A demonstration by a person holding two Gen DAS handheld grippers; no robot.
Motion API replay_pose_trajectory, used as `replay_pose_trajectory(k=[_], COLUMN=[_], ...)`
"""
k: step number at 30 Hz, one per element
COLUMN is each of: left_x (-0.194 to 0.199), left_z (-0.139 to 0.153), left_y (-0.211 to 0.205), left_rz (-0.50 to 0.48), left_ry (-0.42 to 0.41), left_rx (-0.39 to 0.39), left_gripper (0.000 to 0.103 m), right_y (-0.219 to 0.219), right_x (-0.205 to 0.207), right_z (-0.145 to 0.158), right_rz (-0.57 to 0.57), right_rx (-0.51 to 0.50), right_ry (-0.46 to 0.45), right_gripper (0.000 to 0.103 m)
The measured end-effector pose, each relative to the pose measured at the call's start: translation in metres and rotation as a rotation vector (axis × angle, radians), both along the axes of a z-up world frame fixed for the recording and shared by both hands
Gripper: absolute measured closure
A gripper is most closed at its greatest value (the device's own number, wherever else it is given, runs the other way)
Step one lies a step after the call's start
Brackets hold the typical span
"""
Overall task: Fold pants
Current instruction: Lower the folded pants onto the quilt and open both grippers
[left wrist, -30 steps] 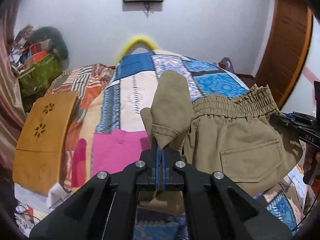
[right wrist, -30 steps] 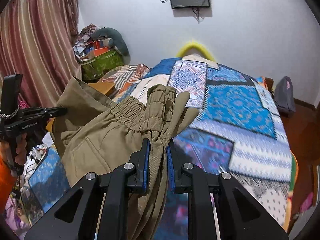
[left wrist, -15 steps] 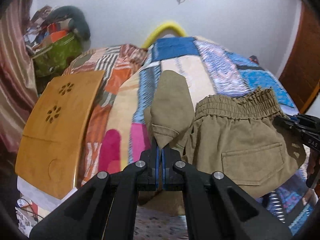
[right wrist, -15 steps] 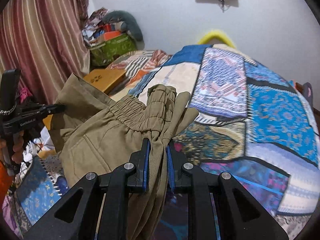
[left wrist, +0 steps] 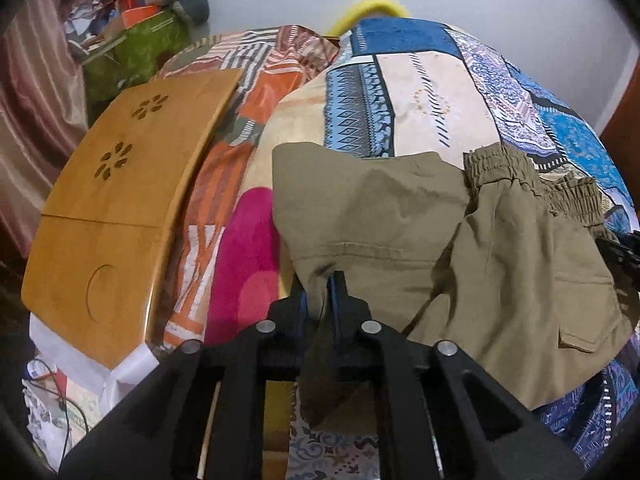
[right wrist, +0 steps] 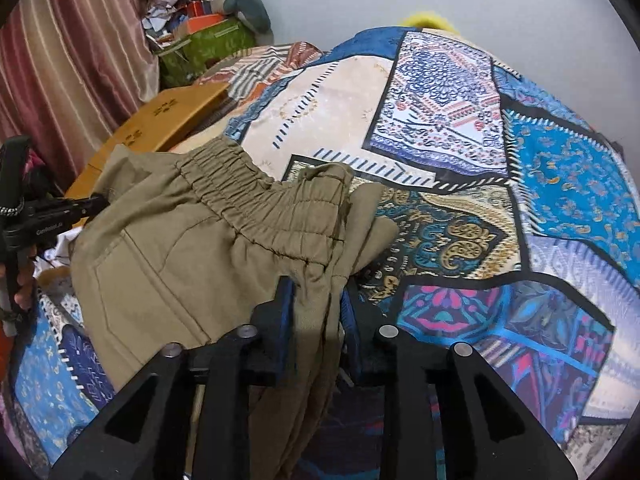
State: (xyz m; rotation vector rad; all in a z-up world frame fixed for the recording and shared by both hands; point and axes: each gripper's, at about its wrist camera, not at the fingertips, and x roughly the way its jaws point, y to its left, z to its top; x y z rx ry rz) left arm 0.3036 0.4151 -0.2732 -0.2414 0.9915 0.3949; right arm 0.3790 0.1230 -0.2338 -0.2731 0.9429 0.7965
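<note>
Khaki pants with an elastic waistband are spread low over the patchwork bed. My left gripper is shut on a hem edge of the pants, with a flat leg panel lying ahead of it. My right gripper is shut on bunched waistband fabric at the pants' right end. The left gripper also shows at the left edge of the right wrist view. A back pocket faces up.
The bed has a blue patchwork cover. A wooden lap table lies at the bed's left side. A green box with clutter and a curtain stand beyond it. A white wall is behind.
Both grippers have lowered and moved forward over the bed. The pants have gone from hanging upright to lying spread on the cover; the leg panel at my left gripper has flattened out.
</note>
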Motion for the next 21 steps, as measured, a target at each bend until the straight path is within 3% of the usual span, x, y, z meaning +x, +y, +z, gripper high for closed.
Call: replay_pose_trajectory(k=[3, 8, 18, 21], left_x=[-0.008, -0.031, -0.110, -0.145], left_z=[0.005, 0.034, 0.159, 0.201], left_y=[-0.001, -0.015, -0.102, -0.134], left_rz=[0.012, 0.004, -0.113, -0.133], left_ry=[0.010, -0.008, -0.209, -0.304], left_rx=[-0.018, 0.006, 0.070, 0.079], left_gripper=[0.082, 0.080, 0.077, 0.077], right_y=[-0.009, -0.027, -0.071, -0.087], right_x=[-0.007, -0.029, -0.124, -0.157], right_z=[0.014, 0.051, 0.162, 0.193], right_rz=[-0.024, -0.023, 0.028, 0.032], right_rx=[0.003, 0.048, 0.195, 0.251], right_ry=[-0.027, -0.067, -0.232, -0.285], right_gripper=[0.056, 0.056, 0.050, 0.050])
